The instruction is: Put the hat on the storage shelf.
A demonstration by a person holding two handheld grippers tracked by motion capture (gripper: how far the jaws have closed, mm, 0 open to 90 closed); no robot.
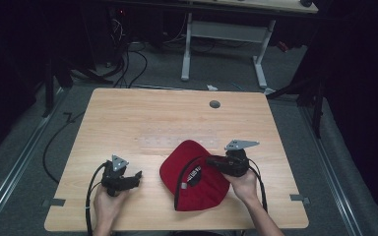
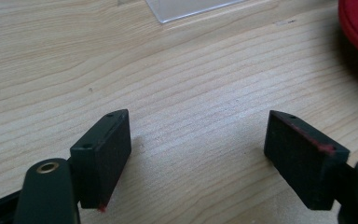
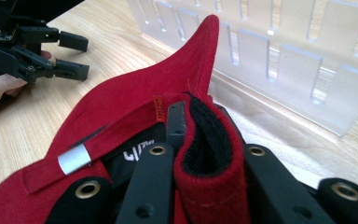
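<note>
- Two tools are working: the left tool (image 1: 137, 175) is hovering just over the bare surface (image 1: 128, 118), jaws spread wide, holding nothing.
- Centre-right, the red cap (image 1: 197, 184) is lying upside down, near edge.
- Right tool (image 1: 211, 161) is pinching the cap's rim; better to bring the left in before lifting.

Both claws black: left claw (image 1: 137, 175) and right claw (image 1: 210, 160) each carry a grey three-cornered plate on top and trail a black cable back past the hand. Left claw's jaws are flat rectangular black blocks with small screw holes and red scuffs on the edges; brass-ringed pivot holes on the linkage arms. Forearms bare
</note>
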